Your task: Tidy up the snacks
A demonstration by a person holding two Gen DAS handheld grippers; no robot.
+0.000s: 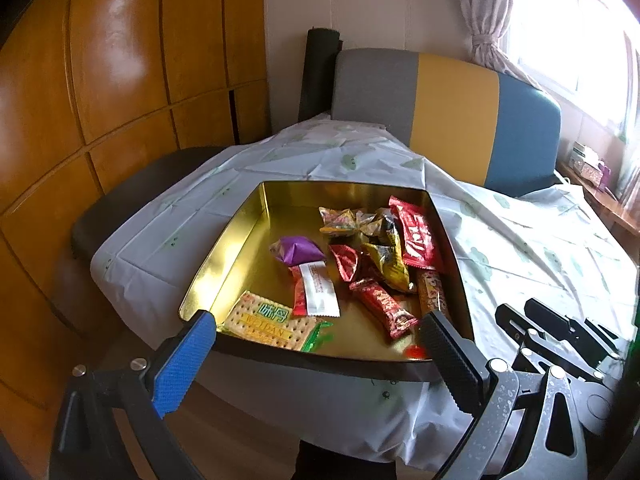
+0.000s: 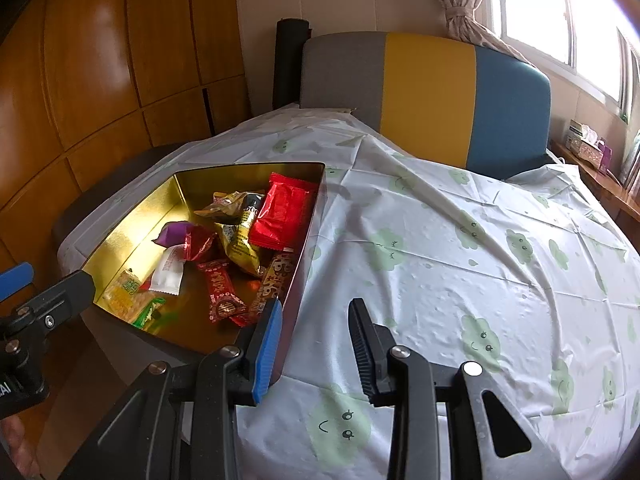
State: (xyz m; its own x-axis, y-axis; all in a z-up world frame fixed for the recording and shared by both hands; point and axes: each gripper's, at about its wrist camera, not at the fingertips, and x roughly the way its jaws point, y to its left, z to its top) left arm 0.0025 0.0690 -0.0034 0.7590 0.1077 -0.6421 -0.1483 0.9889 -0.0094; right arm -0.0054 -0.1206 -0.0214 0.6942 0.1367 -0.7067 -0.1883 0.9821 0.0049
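Note:
A gold-lined tin box (image 1: 240,224) sits at the near left edge of the cloth-covered table and holds several wrapped snacks: a purple candy (image 1: 298,250), a white sachet (image 1: 320,290), a cracker pack (image 1: 266,320), red bars (image 1: 416,236) and yellow packets. The box also shows in the right wrist view (image 2: 132,216). My left gripper (image 1: 316,340) is open and empty, just in front of the box's near rim. My right gripper (image 2: 314,334) is open and empty, its blue finger beside the box's right wall, above the cloth.
A white tablecloth with green faces (image 2: 460,260) covers the table. A grey, yellow and blue chair back (image 1: 448,100) stands behind it. Wooden cabinets (image 1: 100,80) fill the left. A window sill with boxes (image 2: 588,148) is at the right.

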